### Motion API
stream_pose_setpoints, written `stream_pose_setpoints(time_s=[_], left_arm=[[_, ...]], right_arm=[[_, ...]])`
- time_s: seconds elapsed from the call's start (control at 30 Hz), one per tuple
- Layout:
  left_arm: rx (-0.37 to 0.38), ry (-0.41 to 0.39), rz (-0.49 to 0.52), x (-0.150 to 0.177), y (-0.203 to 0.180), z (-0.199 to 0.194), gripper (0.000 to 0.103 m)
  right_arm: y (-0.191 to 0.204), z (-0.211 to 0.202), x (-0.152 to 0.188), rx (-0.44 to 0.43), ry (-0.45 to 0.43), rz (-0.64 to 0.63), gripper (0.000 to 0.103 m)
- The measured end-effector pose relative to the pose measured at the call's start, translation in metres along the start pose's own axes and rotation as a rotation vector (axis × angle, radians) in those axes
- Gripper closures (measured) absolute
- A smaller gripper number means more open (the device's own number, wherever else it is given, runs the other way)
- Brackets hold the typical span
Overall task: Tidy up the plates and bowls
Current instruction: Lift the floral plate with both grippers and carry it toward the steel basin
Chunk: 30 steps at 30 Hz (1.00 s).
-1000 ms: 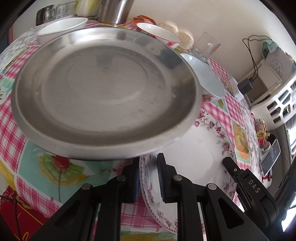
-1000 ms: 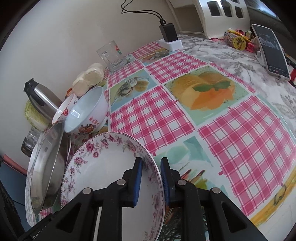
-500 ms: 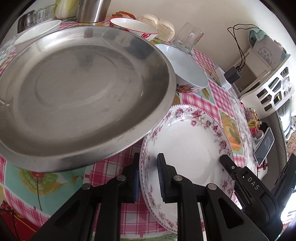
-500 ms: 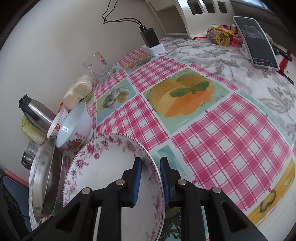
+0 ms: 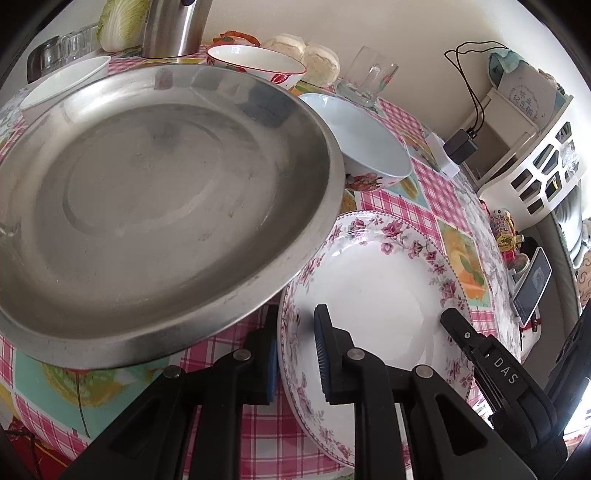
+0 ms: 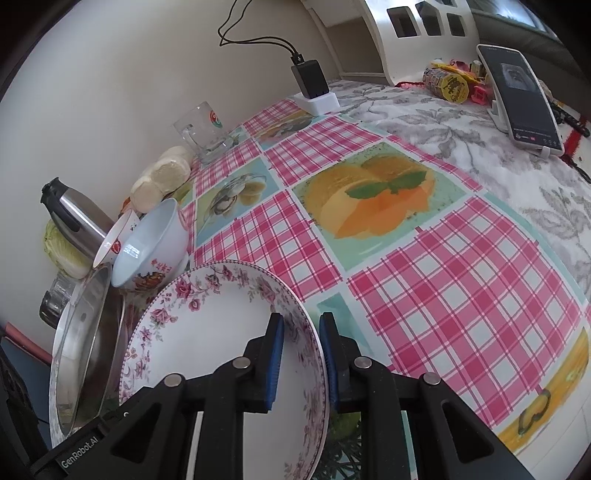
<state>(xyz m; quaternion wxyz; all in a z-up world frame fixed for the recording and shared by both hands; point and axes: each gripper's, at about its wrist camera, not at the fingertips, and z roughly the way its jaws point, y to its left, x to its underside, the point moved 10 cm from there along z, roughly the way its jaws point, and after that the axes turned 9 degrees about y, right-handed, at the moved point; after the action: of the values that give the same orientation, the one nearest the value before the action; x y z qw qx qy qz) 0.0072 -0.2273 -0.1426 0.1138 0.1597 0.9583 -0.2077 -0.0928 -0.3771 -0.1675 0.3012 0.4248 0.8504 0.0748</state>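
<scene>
A white plate with a pink floral rim [image 5: 373,295] is held above the checked tablecloth by both grippers. My left gripper [image 5: 295,354] is shut on its near-left rim. My right gripper [image 6: 301,354] is shut on the opposite rim of the floral plate [image 6: 207,325]; its finger shows in the left wrist view [image 5: 480,354]. A large steel plate [image 5: 159,206] lies to the left, its edge over the floral plate's rim; it also shows in the right wrist view [image 6: 81,347]. A pale blue bowl [image 5: 365,147] and a red-rimmed bowl [image 5: 258,66] stand behind.
A white dish [image 5: 62,85], steel flask [image 5: 173,26], cabbage [image 5: 122,22], buns [image 5: 317,62] and glass mug [image 5: 369,77] line the wall. A charger [image 6: 310,85] and a phone on a stand [image 6: 524,99] sit further right. A white basket [image 5: 532,155] stands beyond the table.
The floral plate has slid right and out from under the steel plate, held by both grippers. More of its surface shows now.
</scene>
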Motion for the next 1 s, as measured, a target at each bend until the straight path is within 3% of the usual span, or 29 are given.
stream_pose_setpoints(time_s=[0.43, 1.0], left_arm=[[0.078, 0.038, -0.067, -0.001, 0.002, -0.004, 0.087], [0.111, -0.002, 0.007, -0.007, -0.02, -0.021, 0.087]], right_arm=[[-0.001, -0.009, -0.002, -0.052, 0.005, -0.004, 0.089], [-0.006, -0.04, -0.017, -0.111, -0.051, 0.032, 0.09]])
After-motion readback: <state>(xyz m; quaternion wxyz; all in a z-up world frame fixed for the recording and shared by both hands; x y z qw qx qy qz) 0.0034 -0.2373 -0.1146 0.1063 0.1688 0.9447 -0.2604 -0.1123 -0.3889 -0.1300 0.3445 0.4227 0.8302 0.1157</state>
